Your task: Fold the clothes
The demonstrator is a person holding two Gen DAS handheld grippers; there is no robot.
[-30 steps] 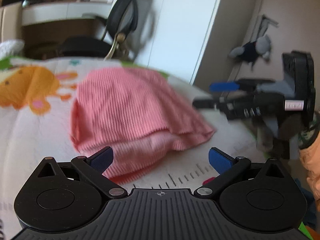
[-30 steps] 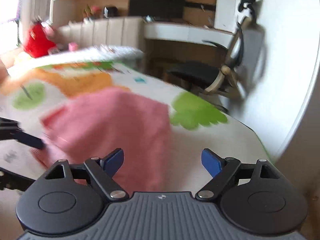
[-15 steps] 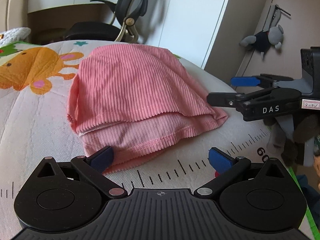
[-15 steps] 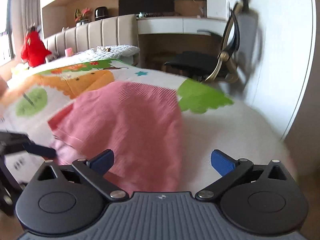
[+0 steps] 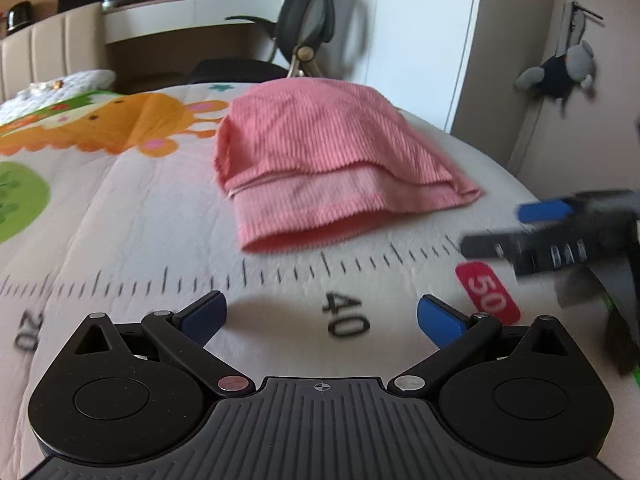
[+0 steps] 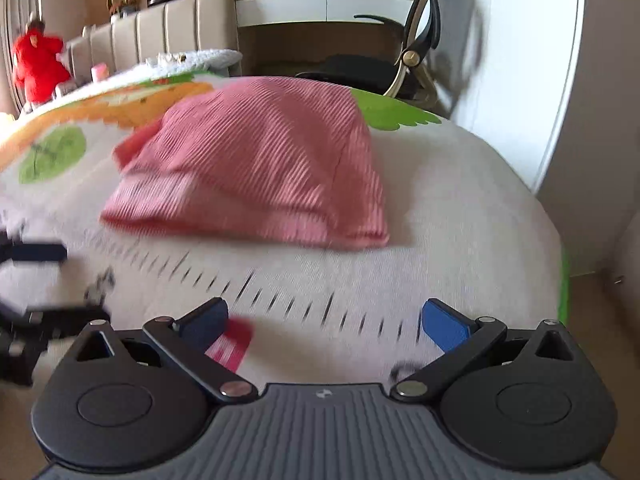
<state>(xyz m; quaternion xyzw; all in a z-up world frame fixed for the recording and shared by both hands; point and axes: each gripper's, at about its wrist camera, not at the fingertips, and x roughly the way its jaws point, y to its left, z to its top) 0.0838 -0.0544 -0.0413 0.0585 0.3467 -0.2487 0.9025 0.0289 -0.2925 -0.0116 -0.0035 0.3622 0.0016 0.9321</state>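
Note:
A pink ribbed garment (image 5: 320, 160) lies folded in layers on the bed; it also shows in the right wrist view (image 6: 256, 168). My left gripper (image 5: 320, 316) is open and empty, held back from the garment's near edge above the printed ruler marks. My right gripper (image 6: 324, 320) is open and empty, also short of the garment. The right gripper shows blurred at the right of the left wrist view (image 5: 560, 228). The left gripper shows blurred at the left edge of the right wrist view (image 6: 36, 280).
The bed cover (image 5: 120, 220) has cartoon prints and a ruler scale. An office chair (image 5: 304, 36) and a desk stand behind the bed. A white wardrobe (image 5: 424, 40) is at the right. A grey plush toy (image 5: 560, 76) hangs on the wall. The bed edge (image 6: 560, 280) drops off at the right.
Both grippers have pulled back from the garment toward the bed's near edge. The garment lies still in its folded shape. Both stay open.

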